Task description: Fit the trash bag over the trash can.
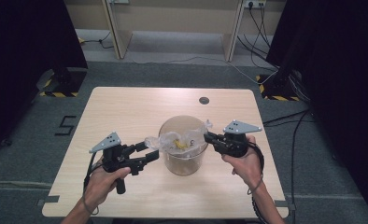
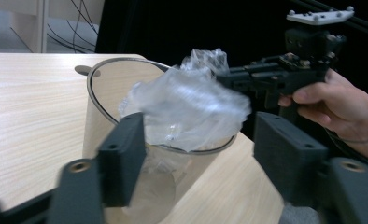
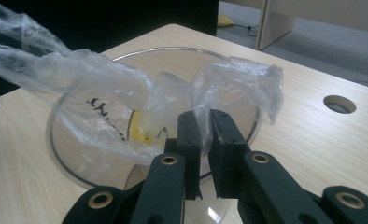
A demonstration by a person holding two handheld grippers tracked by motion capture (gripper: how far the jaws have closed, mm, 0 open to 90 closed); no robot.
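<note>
A clear round container stands mid-table, and a crumpled clear plastic bag with yellow print hangs into its mouth. My right gripper is at the rim's right side, shut on the bag's edge; in the right gripper view the jaws pinch the film over the container. My left gripper is at the rim's left side. In the left gripper view its jaws stand wide apart, with the bag between them but not pressed. The right gripper shows beyond the bag.
The wooden table has a round cable hole behind the container. Bare tabletop lies to both sides and in front. On the floor beyond are stand bases with hazard tape, loose cables and pale furniture legs.
</note>
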